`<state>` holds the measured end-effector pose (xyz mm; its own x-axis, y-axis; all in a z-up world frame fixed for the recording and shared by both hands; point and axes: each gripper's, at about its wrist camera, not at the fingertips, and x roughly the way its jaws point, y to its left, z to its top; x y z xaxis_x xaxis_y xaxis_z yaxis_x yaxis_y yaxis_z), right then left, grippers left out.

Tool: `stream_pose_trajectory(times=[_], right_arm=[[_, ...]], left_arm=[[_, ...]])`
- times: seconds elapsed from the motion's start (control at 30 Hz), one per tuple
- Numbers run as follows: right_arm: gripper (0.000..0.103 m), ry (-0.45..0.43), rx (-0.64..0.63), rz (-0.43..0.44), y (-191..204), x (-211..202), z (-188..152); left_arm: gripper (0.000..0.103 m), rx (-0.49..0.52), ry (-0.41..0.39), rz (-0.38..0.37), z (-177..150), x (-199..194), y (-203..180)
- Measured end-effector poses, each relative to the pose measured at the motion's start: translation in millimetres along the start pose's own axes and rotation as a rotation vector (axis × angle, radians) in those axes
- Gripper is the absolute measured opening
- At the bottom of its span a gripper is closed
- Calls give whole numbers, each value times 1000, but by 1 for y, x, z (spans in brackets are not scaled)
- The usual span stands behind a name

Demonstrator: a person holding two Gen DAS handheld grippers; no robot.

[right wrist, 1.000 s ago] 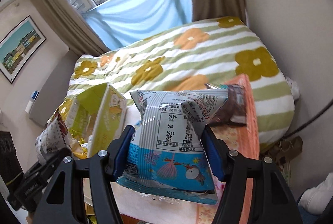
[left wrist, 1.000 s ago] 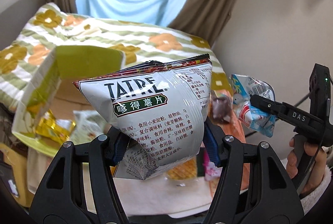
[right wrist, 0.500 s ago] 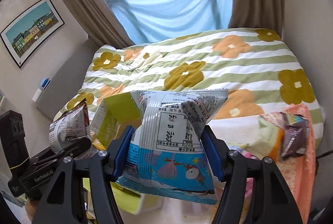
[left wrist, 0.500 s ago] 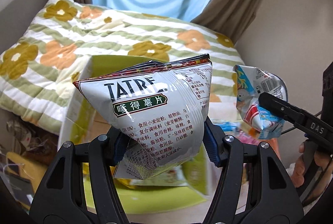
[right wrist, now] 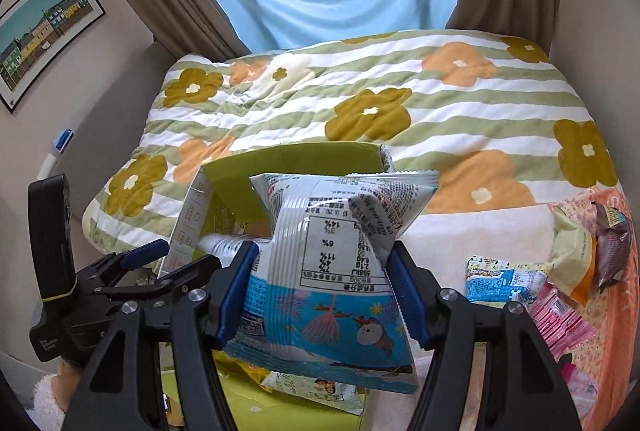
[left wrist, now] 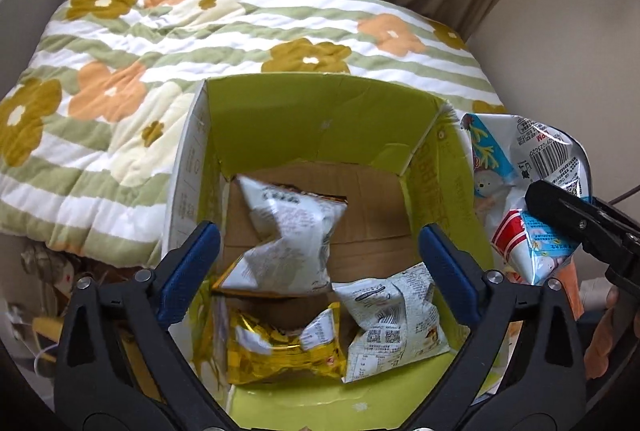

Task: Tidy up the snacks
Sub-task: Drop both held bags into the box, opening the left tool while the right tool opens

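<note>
The left gripper [left wrist: 316, 263] hangs over the open green box [left wrist: 320, 119], its fingers [left wrist: 188, 271] spreading wide with nothing pressed between them. Below them a white chip bag [left wrist: 288, 231], blurred, sits inside the box above a gold packet [left wrist: 280, 351] and another white packet [left wrist: 392, 319]. To the right, the right gripper [right wrist: 324, 287] clamps a blue-and-white snack bag [right wrist: 332, 271] partway closed, near the box's right wall. More snacks [right wrist: 532, 291] lie on the bed's [right wrist: 360, 91] near right side.
</note>
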<state>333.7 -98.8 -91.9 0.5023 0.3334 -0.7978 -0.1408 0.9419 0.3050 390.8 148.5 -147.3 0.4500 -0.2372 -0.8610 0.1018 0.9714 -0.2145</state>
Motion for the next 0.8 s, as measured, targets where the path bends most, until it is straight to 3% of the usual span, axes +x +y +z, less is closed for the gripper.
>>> stream_pose_trajectory(times=[0.33, 0.67, 0.8], right_arm=[[61, -1, -78, -1, 6, 15, -2], [61, 68, -187, 17, 12, 48, -2], [67, 52, -218, 1, 15, 55, -3]], left_arm=[[99, -54, 17, 21, -25, -7, 6], [99, -65, 30, 45, -41, -12, 3], [99, -91, 21, 62, -48, -18, 7]])
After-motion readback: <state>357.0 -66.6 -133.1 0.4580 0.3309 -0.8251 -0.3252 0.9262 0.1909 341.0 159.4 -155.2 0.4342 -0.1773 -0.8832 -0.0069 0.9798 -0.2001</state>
